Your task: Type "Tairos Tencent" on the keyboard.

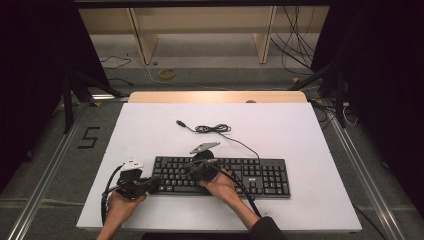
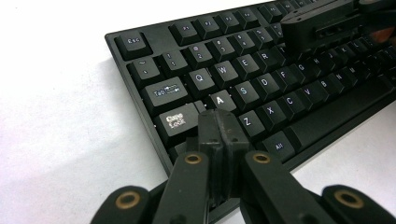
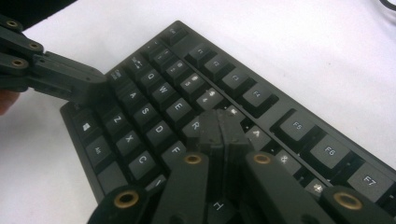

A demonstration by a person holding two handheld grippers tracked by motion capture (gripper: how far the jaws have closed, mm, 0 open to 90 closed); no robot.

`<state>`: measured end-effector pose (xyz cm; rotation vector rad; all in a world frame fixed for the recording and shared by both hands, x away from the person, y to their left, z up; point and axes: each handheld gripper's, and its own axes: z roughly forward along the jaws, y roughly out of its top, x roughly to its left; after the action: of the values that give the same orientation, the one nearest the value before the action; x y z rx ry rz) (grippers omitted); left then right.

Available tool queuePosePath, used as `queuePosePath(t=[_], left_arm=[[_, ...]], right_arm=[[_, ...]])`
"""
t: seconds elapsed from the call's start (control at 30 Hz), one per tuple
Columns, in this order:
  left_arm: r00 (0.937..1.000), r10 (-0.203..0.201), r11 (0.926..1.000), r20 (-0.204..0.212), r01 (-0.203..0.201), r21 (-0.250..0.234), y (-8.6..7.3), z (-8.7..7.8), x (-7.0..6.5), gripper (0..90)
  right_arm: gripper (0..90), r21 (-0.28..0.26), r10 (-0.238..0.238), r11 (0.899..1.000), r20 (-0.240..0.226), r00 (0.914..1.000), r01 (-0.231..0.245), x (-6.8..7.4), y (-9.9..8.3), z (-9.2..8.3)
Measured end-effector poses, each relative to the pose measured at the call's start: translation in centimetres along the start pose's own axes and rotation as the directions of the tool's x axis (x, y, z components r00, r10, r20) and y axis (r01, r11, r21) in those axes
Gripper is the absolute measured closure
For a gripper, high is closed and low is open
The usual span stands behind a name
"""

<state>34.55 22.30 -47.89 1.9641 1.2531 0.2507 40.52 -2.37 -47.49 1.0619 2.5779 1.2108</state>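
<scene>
A black keyboard [image 1: 260,177] lies on the white table [image 1: 300,135], near the front edge. My left gripper [image 1: 155,184] is at the keyboard's left end. Its jaws are shut with nothing between them, the tip [image 2: 219,125] resting by the Caps Lock [image 2: 176,121] and A keys. My right gripper [image 1: 187,169] hovers over the left-middle keys. It is also shut and empty, its tip [image 3: 222,125] just above the R key [image 3: 194,126]. The right gripper [image 2: 322,21] shows far off in the left gripper view, and the left gripper [image 3: 70,84] at the left of the right gripper view.
The keyboard's cable [image 1: 215,129] lies coiled behind it, its USB plug [image 1: 181,123] loose on the table. A wooden strip [image 1: 217,96] runs along the table's far edge. Metal rails [image 1: 45,175] flank the table, and loose wires [image 1: 300,45] lie on the floor beyond.
</scene>
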Motion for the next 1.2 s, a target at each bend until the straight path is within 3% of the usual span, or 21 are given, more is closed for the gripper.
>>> queuePosePath(t=[0.4,0.93,1.2], left_arm=[[0.9999,0.013,0.9997,-0.007,-0.013,0.023,0.00,0.25,-0.14,89.0],[0.9999,0.011,0.9998,-0.002,-0.011,0.019,-0.06,0.29,-0.26,89.0],[1.0000,0.007,1.0000,0.002,-0.007,-0.005,0.14,-0.07,-0.33,86.4]], right_arm=[[90.0,0.018,0.004,1.000,0.011,0.9999,-0.004,0.05,-0.19,0.45],[90.0,0.017,0.024,1.000,0.013,0.9996,-0.025,0.01,-0.20,0.47],[87.4,-0.025,0.044,0.999,-0.006,0.9990,-0.044,-0.12,-0.17,0.02]])
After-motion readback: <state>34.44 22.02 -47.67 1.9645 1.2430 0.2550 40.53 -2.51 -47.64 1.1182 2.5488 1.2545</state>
